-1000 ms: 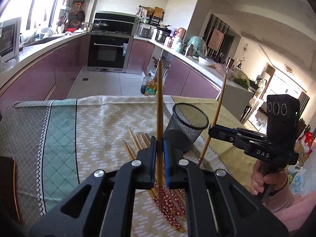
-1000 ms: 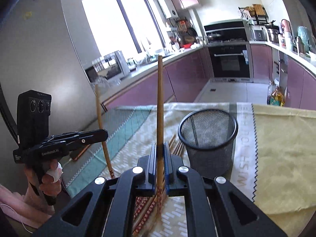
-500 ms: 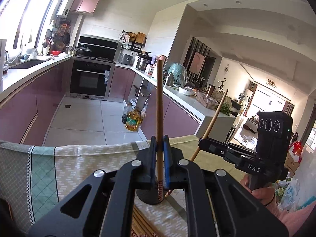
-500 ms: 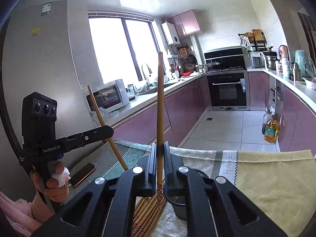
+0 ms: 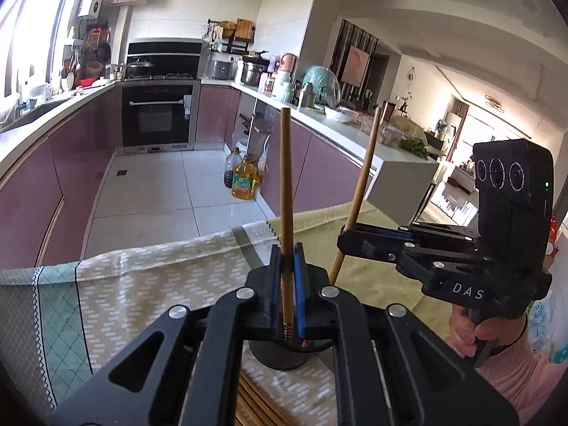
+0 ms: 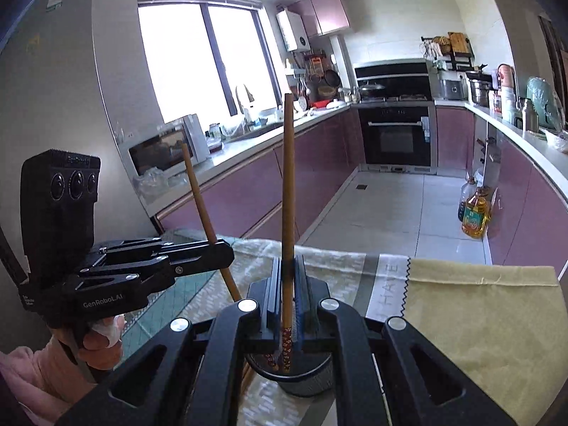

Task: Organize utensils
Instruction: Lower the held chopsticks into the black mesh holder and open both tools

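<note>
Gripping a pistol-style handle, the left hand (image 6: 96, 337) holds the left gripper (image 5: 288, 277) angled downward, jaws clamped on a chopstick (image 5: 286, 220) whose patterned tip hangs over the black mesh cup (image 5: 284, 356) near the table's far edge. "GenRoboL.AI" is printed on its side. To the right, the right hand (image 5: 475, 330) holds the right gripper (image 6: 288, 284), marked "DAS", tilted alike and clamped on a second chopstick (image 6: 288, 195), tip inside the cup. The tablecloth (image 6: 390, 273) reads "HAVE".
</note>
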### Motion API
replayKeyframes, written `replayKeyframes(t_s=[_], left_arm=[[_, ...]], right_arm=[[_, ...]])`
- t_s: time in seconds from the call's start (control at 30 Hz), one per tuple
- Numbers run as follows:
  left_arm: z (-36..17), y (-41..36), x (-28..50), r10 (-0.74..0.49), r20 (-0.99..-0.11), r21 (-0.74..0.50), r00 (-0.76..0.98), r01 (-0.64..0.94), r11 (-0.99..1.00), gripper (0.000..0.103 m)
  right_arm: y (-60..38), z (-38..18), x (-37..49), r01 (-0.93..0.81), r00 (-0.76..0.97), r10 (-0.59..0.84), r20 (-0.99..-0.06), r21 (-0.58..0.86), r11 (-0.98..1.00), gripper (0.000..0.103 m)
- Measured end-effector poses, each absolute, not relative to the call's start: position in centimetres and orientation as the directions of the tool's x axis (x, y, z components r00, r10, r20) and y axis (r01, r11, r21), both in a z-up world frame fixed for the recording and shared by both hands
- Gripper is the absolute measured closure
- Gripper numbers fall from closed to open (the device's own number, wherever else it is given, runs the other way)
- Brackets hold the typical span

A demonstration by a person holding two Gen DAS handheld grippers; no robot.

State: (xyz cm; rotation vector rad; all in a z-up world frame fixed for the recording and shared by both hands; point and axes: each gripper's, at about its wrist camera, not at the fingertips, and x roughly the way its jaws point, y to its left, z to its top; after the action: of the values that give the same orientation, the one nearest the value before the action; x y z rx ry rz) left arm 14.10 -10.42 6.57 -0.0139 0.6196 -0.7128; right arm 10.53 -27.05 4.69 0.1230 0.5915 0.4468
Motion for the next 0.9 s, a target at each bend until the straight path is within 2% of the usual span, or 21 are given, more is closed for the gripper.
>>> replayKeyframes(t_s=[0.13, 0.4, 0.47, 0.53, 0.7, 0.77, 0.9], left_arm=[[4.8, -11.3, 15.5, -0.602, -0.572, -0.224, 0.557, 0.600, 0.768, 0.096], [2.9, -12.0, 16.8, -0.576, -0.603, -0.216, 0.552, 0.582, 0.784, 0.094], [3.0, -12.1, 16.8, -0.570, -0.599, -0.210, 0.562, 0.577, 0.789, 0.086], [3.0, -11.6, 16.6, -0.562, -0.591, -0.204, 0.579, 0.567, 0.798, 0.083], [4.2, -9.3, 14.4, -0.525, -0.533, -0.171, 0.663, 0.523, 0.835, 0.070], [4.6, -8.0, 13.3, -0.506, -0.507, -0.151, 0.698, 0.506, 0.849, 0.057], [4.8, -5.0, 10.5, -0.465, -0.466, -0.114, 0.753, 0.470, 0.875, 0.046]], right_arm=[[-26.2, 2.5, 12.2, -0.364, 0.679, 0.431, -0.594, 0.238, 0.900, 0.097], [-25.8, 2.4, 14.0, -0.330, 0.662, 0.414, -0.625, 0.253, 0.909, 0.095], [-26.0, 2.5, 13.9, -0.319, 0.670, 0.410, -0.618, 0.258, 0.912, 0.095], [-26.2, 2.6, 13.7, -0.314, 0.680, 0.410, -0.608, 0.265, 0.912, 0.091], [-26.7, 3.6, 11.9, -0.316, 0.725, 0.404, -0.558, 0.251, 0.915, 0.073], [-26.8, 4.2, 10.5, -0.333, 0.741, 0.415, -0.527, 0.249, 0.910, 0.069], [-26.0, 5.0, 7.2, -0.415, 0.741, 0.480, -0.470, 0.240, 0.877, 0.055]])
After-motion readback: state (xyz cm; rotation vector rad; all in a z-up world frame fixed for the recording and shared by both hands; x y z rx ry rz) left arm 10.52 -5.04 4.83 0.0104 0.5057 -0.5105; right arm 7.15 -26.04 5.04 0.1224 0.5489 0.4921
